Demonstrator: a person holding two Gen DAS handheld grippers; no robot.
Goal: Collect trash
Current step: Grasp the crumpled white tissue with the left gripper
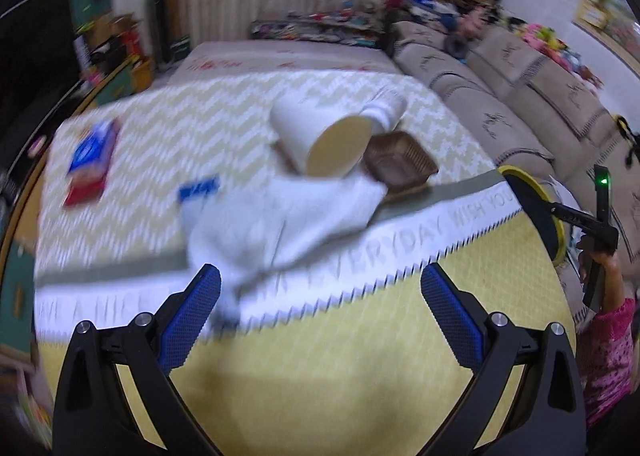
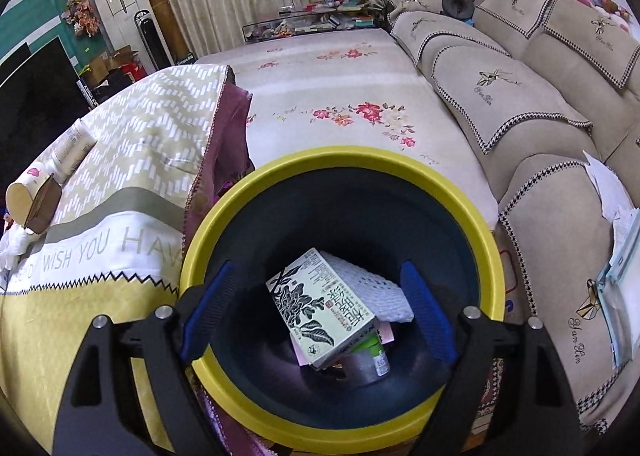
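Observation:
In the left wrist view my left gripper [image 1: 320, 296] is open and empty, just short of a crumpled white tissue [image 1: 280, 220] on the yellow-and-white cloth. Behind the tissue a white paper cup [image 1: 316, 136] lies on its side next to a small brown basket [image 1: 400, 160]. A red-and-blue packet [image 1: 92, 164] and a blue wrapper [image 1: 200, 188] lie to the left. In the right wrist view my right gripper [image 2: 320, 304] is open over a yellow-rimmed dark bin [image 2: 492, 240], which holds a green-and-white box [image 2: 324, 308], white foam and a can.
A beige sofa [image 2: 532, 104] runs along the right. A floral mat [image 2: 340, 96] lies beyond the bin. The bin [image 1: 536, 208] and the other gripper show at the right edge of the left wrist view. Papers [image 2: 616, 256] lie on the sofa.

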